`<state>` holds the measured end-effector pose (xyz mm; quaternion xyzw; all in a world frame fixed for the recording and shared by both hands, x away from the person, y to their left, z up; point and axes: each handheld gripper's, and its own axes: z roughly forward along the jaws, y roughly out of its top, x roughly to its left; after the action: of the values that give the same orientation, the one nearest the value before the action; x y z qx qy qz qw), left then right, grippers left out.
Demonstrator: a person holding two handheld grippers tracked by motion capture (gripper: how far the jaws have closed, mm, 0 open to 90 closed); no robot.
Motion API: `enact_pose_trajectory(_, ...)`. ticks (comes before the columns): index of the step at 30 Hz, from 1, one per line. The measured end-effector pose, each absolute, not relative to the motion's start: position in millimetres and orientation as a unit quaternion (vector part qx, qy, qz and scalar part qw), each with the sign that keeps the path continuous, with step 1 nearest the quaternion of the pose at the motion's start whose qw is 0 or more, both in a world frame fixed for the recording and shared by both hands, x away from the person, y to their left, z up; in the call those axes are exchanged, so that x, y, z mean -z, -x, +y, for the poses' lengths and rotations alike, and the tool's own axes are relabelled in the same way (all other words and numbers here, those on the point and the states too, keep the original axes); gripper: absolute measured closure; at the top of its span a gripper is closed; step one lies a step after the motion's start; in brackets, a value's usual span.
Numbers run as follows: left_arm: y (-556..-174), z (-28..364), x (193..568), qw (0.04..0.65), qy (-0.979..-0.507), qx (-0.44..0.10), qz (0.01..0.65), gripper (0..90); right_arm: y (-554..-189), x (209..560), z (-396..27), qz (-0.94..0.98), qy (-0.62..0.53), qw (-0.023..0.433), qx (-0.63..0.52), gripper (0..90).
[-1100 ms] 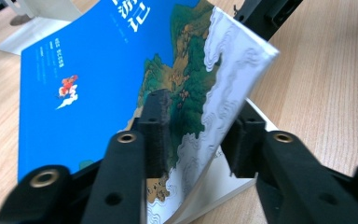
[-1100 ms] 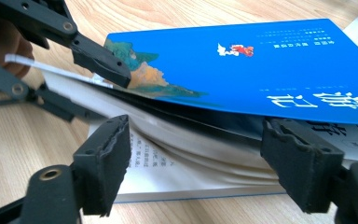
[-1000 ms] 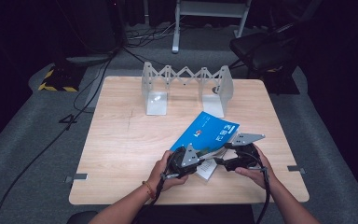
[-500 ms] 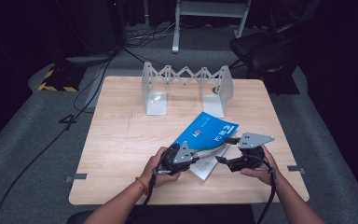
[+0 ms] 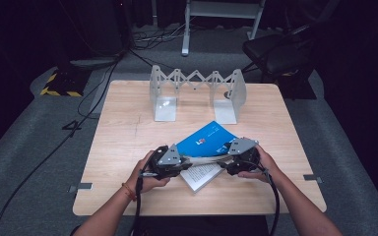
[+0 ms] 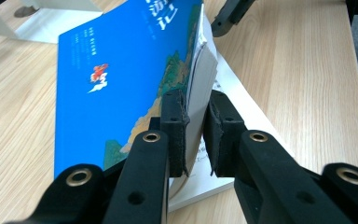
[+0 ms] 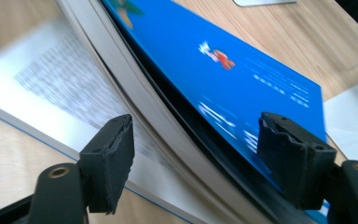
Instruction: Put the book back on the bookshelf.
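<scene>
**Blue book lifted open between two grippers at the near edge of the worktop**

Behind the work, a folding metal book rack [image 5: 197,93] stands toward the far side of the wooden worktop [image 5: 128,132], its two end plates joined by a zigzag lattice. It is well apart from the hands, and nothing lies between it and the book. Beyond the worktop, cables trail over the grey floor, and a dark chair [image 5: 280,49] sits at the far right.

Both forearms come in from the near edge. The left hand [image 5: 145,174] holds the left gripper [image 5: 184,161] pointing right, roughly level with the worktop. The right hand [image 5: 258,164] holds the right gripper [image 5: 224,164] pointing left, so the two face each other across the book's near corner.

The left gripper [image 6: 196,135] has its jaws pressed tight on the raised block of pages and the blue cover, pinching them by the edge. The right gripper [image 7: 196,158] has its jaws spread wide on either side of the lifted pages; they have just been closing a little, and the pads do not press on anything.

The book [image 5: 204,142] lies just in front of the hands, turned at an angle to the worktop's edges. Its cover is bright blue with white lettering and a small red-and-white figure [image 6: 98,74]. The cover and many pages are raised, and a printed white page [image 5: 202,174] lies flat beneath.
</scene>
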<state>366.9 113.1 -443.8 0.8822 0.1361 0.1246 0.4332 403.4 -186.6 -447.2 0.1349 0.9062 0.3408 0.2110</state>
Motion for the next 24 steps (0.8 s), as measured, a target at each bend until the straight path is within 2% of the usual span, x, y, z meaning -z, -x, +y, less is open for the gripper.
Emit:
enact_pose_trajectory(7, -372.6, 137.8, 439.7, 0.437, -0.881, -0.115, 0.139, 76.8, -410.0, 461.6, -183.3, 0.903, -0.127, 0.261, -0.316, 33.4)
enact_pose_trajectory(11, -375.2, 147.6, 437.5, 0.444, -0.877, -0.116, 0.142, 75.3, -410.7, 463.4, -186.2, 0.892, -0.117, 0.273, -0.341, 56.7)
enact_pose_trajectory(12, -375.3, 149.1, 436.6, 0.445, -0.876, -0.117, 0.142, 74.6, -410.1, 462.8, -186.1, 0.890, -0.113, 0.272, -0.349, 59.6)
enact_pose_trajectory(14, -375.9, 152.2, 434.4, 0.445, -0.875, -0.117, 0.149, 68.4, -408.0, 461.7, -183.7, 0.889, -0.098, 0.282, -0.348, 65.4)
enact_pose_trajectory(16, -374.8, 153.7, 434.0, 0.436, -0.878, -0.123, 0.154, 62.0, -406.3, 461.0, -180.6, 0.889, -0.088, 0.291, -0.342, 67.6)
enact_pose_trajectory(18, -372.8, 152.7, 434.7, 0.424, -0.883, -0.123, 0.157, 50.7, -405.3, 459.6, -177.5, 0.890, -0.084, 0.295, -0.337, 68.7)
enact_pose_trajectory(24, -359.3, 137.8, 433.9, 0.405, -0.888, -0.156, 0.153, 33.6, -403.6, 454.5, -170.1, 0.893, -0.080, 0.301, -0.326, 70.4)
